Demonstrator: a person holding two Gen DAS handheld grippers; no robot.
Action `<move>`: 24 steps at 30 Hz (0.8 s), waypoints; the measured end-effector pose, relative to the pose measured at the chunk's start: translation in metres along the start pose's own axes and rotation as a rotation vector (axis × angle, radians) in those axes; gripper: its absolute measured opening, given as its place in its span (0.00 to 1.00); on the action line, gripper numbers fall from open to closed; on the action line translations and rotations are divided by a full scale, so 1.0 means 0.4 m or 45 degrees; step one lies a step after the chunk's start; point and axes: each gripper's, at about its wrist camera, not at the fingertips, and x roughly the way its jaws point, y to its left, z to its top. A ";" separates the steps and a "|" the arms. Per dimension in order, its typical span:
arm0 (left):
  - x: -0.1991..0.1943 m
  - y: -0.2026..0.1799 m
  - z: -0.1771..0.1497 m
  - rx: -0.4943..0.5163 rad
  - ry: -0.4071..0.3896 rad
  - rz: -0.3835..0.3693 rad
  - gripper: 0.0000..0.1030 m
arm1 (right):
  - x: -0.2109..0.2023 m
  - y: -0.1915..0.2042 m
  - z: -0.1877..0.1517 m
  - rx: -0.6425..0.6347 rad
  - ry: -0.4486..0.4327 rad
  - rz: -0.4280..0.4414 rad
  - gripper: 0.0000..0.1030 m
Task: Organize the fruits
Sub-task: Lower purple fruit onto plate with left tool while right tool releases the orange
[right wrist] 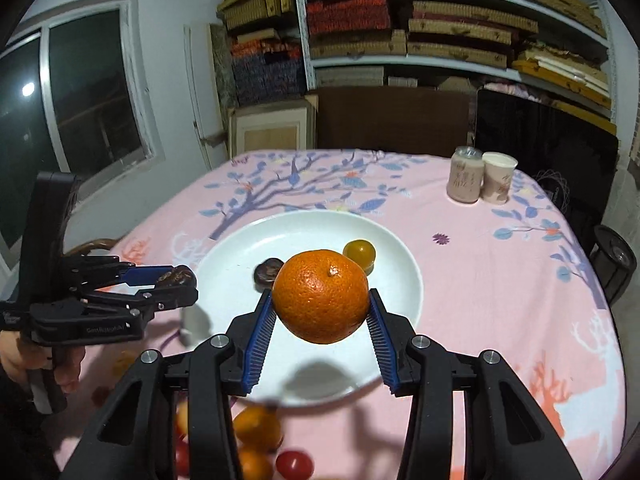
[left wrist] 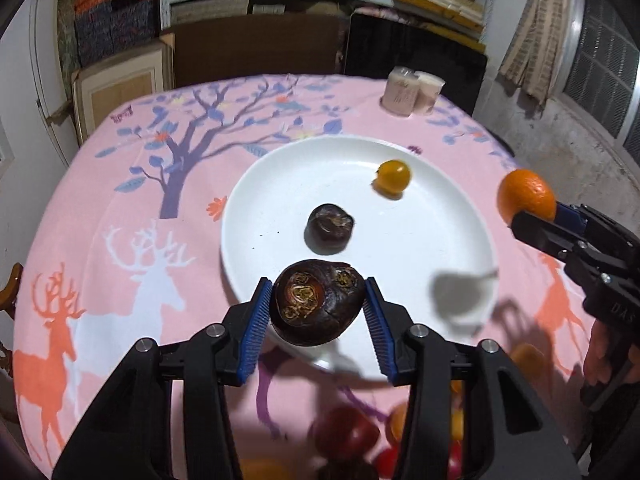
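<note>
My left gripper is shut on a dark brown water chestnut, held over the near rim of the white plate. On the plate lie a second, smaller water chestnut and a small yellow-orange tomato. My right gripper is shut on an orange mandarin, held above the plate. In the left wrist view the right gripper with the mandarin hangs at the plate's right edge. In the right wrist view the left gripper is left of the plate.
Loose fruit lies on the pink tablecloth near the front edge: mandarins and red cherry tomatoes. Two cups stand at the table's far right. Shelves with stacked boxes and a chair back stand behind the table.
</note>
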 end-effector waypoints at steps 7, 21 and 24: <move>0.135 0.014 0.057 -0.010 0.078 0.037 0.44 | 0.227 0.015 0.039 0.004 0.228 -0.006 0.45; 0.008 0.028 0.022 -0.032 -0.042 0.033 0.67 | 0.145 0.040 0.072 -0.001 0.159 -0.003 0.58; -0.098 0.019 -0.037 -0.003 -0.103 0.006 0.71 | 0.032 0.034 0.034 0.033 0.110 0.023 0.60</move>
